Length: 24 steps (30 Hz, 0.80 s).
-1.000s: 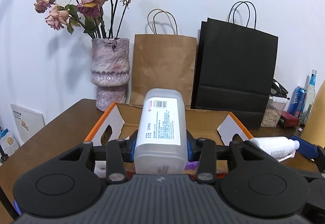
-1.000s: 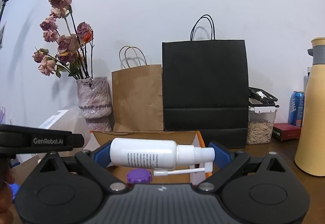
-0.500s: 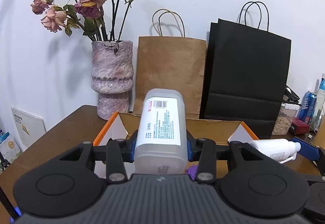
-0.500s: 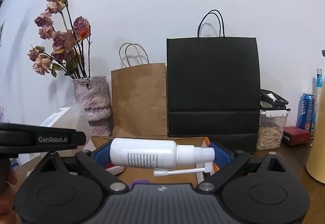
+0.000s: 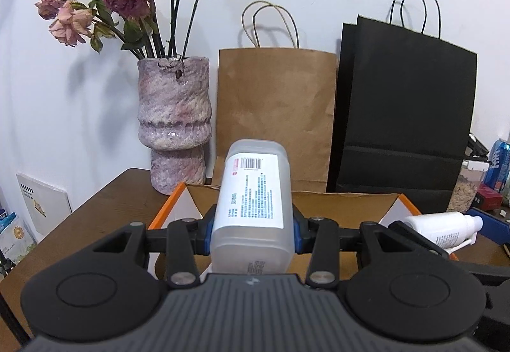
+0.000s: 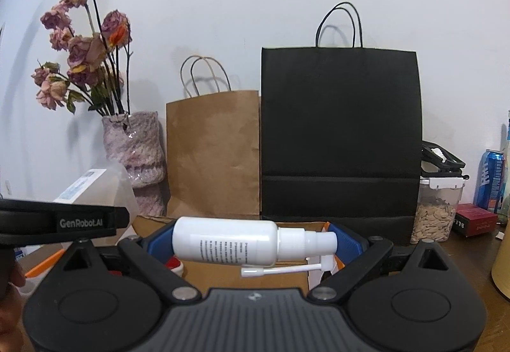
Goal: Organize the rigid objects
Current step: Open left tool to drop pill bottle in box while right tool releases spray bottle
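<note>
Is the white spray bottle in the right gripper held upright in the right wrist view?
No, the white spray bottle lies sideways across the right gripper, its nozzle end pointing toward the right of the picture.

Frosted translucent plastic jug [image 5: 253,208]; glossy white plastic spray bottle [image 6: 229,240]; matt kraft-paper bag [image 5: 275,116]; glazed rough vase [image 5: 174,119].

You can read "GenRobot.AI" in pale letters on the black bar [image 6: 60,222] at the left of your right view. The clear jug [image 5: 253,208] carries a white label [image 5: 253,189] with a barcode and fine print, too small to make out. The white spray bottle [image 6: 229,242] shows dark print, also unreadable. The blue can [image 6: 491,181] has white lettering you can't resolve.
</note>
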Motion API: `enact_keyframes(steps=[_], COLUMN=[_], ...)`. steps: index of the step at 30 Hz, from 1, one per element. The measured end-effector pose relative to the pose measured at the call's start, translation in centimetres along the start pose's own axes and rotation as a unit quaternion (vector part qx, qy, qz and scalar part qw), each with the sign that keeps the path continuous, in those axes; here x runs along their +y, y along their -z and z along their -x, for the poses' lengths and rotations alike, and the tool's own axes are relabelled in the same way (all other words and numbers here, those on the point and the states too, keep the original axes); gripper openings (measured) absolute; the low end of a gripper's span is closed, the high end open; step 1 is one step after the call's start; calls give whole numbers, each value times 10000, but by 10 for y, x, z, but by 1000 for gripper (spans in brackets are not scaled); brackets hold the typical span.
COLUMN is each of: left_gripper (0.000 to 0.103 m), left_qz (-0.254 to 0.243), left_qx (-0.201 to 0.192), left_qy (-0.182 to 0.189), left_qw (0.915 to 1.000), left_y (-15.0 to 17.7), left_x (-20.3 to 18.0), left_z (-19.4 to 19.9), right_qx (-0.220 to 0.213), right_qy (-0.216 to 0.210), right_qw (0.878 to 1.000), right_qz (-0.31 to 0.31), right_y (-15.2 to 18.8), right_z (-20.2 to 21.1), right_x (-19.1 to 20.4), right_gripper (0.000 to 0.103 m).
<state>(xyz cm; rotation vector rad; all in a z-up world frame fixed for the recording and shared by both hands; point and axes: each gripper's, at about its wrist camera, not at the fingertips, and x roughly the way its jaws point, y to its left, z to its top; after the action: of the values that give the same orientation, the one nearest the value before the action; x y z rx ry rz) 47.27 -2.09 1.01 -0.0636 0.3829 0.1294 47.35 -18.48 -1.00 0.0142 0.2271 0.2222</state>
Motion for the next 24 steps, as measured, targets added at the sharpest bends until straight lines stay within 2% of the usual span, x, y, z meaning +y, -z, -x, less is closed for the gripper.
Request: enact_keyframes(steps=[13,16,19,21,22,23,24], left_gripper=[42,47,78,86,96,103,103], left_qz=[-80,-75,-134,-154,-146,-128,-109], left_qx=[93,67,-44,-121,-134,-148,-185], left_qy=[-23,-17,-125,-200,-216,-232,-244], left_qw=[9999,9999,9998,9996,9996,9995,9995], left_y=[-1,0,0,-1,-2,-3,-3], left_x=[5,5,3,4,4,5,6], left_z=[-19,-19,-15,-13,-12,-12,-11], right_qx=[300,407,573,637,645,641,635], right_qy=[49,91,146,168,176,191,200], right_qw=[9995,9991,9982,9978,9978,9978,9978], right_qz=[117,105,94,52,31,10,2], right_y=[6,6,8,9,9,9,9], right_z=[-21,-22,-26,-28,-29,-29,-29], right_x=[-1,-2,-3,-5,-6,-6,-7], right_gripper=[97,98,98,99,103,103,103])
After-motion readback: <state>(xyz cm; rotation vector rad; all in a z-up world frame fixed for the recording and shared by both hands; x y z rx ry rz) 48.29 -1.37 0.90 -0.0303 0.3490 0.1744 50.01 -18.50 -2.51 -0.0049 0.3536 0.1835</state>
